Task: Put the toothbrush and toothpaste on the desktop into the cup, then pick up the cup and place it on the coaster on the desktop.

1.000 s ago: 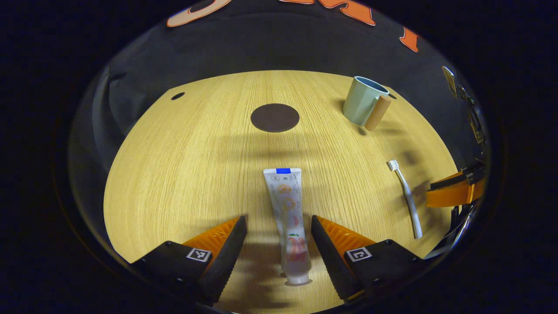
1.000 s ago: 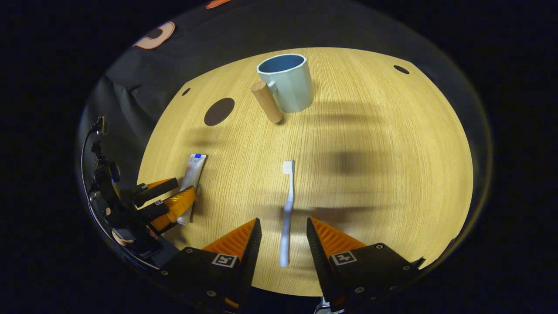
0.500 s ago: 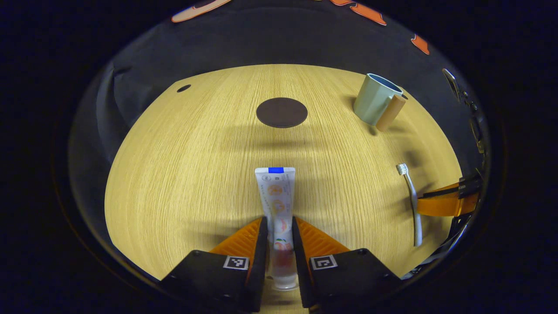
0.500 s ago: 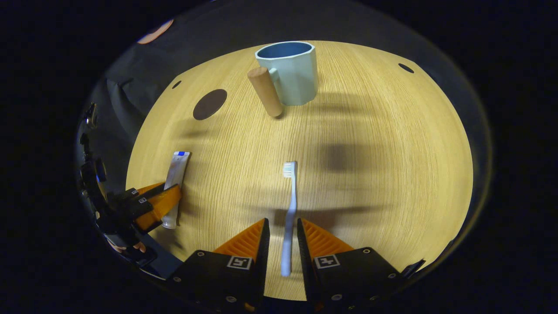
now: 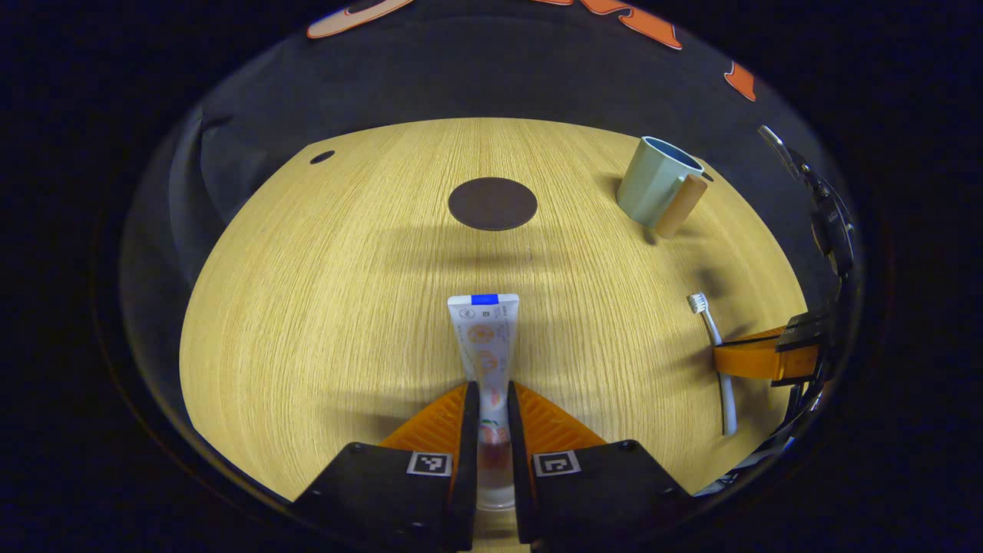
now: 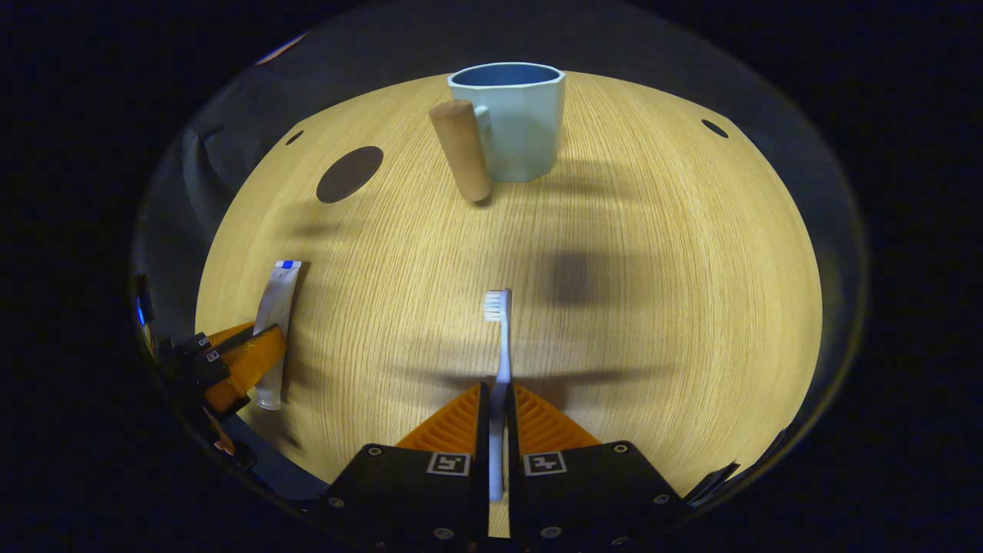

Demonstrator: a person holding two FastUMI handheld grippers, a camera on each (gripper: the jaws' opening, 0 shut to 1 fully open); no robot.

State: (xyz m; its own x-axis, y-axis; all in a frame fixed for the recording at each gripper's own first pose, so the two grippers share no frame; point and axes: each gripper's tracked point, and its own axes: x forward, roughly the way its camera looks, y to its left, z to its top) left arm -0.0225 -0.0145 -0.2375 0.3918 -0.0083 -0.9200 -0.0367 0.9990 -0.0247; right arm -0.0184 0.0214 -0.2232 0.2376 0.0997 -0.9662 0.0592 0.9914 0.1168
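Step in hand, as I judge it: double pick-up, both items gripped but neither lifted clear. My left gripper has its fingers narrowed onto the cap end of the toothpaste, which lies flat on the tabletop and points ahead toward the coaster. My right gripper has its fingers pressed in on the toothbrush handle, bristle head forward, aimed roughly at the cup. I cannot tell whether either item has left the wood.

Next move, my reading: raise both, carry them to the cup standing at the far edge, tip each upright and drop it through the open mouth. The cup handle faces the right gripper's side, so the approach should come over the rim, not across it.

Materials: tube is soft, glossy, flattened plastic, likely to flex. Brush is thin, rigid, pale plastic. Cup is faceted, matte pale green, darker blue inside, with a cylindrical wood-toned handle. Coaster is a dark flat disc. Tabletop is light wood grain.
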